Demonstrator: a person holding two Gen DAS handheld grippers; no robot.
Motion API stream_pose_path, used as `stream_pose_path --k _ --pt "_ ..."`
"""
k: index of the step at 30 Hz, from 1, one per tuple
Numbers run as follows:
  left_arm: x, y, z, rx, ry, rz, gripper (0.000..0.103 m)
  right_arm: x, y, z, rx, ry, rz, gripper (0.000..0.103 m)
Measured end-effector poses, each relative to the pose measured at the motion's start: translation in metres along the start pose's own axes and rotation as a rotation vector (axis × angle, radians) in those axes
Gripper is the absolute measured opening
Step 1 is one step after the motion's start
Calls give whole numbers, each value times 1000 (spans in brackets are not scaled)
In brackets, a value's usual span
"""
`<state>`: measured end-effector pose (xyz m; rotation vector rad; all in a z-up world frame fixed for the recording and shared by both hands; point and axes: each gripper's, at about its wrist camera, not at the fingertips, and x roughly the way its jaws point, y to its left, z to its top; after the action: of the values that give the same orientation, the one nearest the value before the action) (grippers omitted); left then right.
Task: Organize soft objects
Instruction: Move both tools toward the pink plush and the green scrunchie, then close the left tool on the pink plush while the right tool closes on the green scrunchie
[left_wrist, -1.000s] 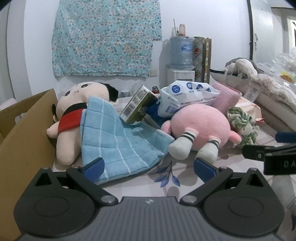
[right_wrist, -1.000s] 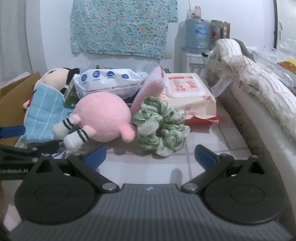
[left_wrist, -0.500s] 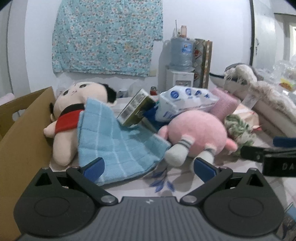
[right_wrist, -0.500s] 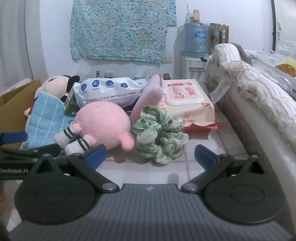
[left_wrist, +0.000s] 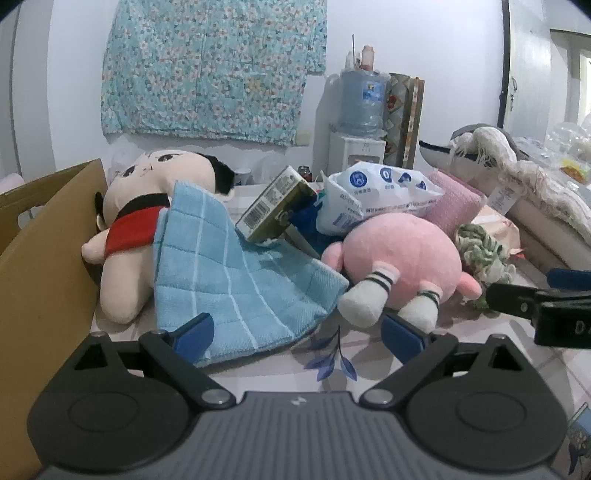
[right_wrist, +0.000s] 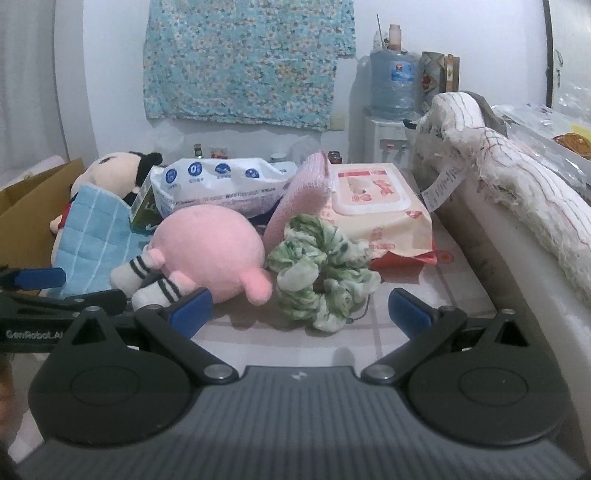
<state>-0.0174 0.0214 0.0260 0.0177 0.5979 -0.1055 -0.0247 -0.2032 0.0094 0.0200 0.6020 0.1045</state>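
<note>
Both grippers hover spread and empty over the counter (right_wrist: 406, 321). The left gripper (left_wrist: 297, 334) faces the pink plush (left_wrist: 399, 258), with the blue towel (left_wrist: 236, 280) just left of the plush. The right gripper (right_wrist: 300, 312) faces the green scrunchie (right_wrist: 321, 269), which touches the plush's right side.

Both wrist views low, near tabletop, facing wall, seemingly side by side, sharing pink plush (left_wrist: 400, 254) (right_wrist: 212, 251)
</note>
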Motion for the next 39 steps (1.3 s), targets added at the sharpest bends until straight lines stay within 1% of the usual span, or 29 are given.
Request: stream_pose_path --k 8,12,17,23,27,31,34,37,39 --pt "0 -4 3 14 -19 5 98 6 -16 1 93 24 6 102" --pt "-1 -3 2 13 -33 -3 98 4 -19 3 94 18 -5 102" --pt "-1 -2 1 1 -24 -25 98 2 -22 2 103 16 -21 102" --pt "-5 -6 1 16 -33 -30 98 4 -26 2 116 7 -20 101" --pt "-6 -8 4 20 -41 -44 98 4 -31 1 130 5 -38 101" --pt "-7 -9 5 33 -63 -33 98 5 -38 4 172 6 -23 102" --pt "-9 -7 3 27 -76 -43 98 6 -41 7 190 24 13 102" --pt "-9 -7 2 27 -75 -58 98 2 -40 6 180 17 6 102" --pt "-9 -8 1 36 -75 -60 98 1 -39 4 164 15 -13 102"
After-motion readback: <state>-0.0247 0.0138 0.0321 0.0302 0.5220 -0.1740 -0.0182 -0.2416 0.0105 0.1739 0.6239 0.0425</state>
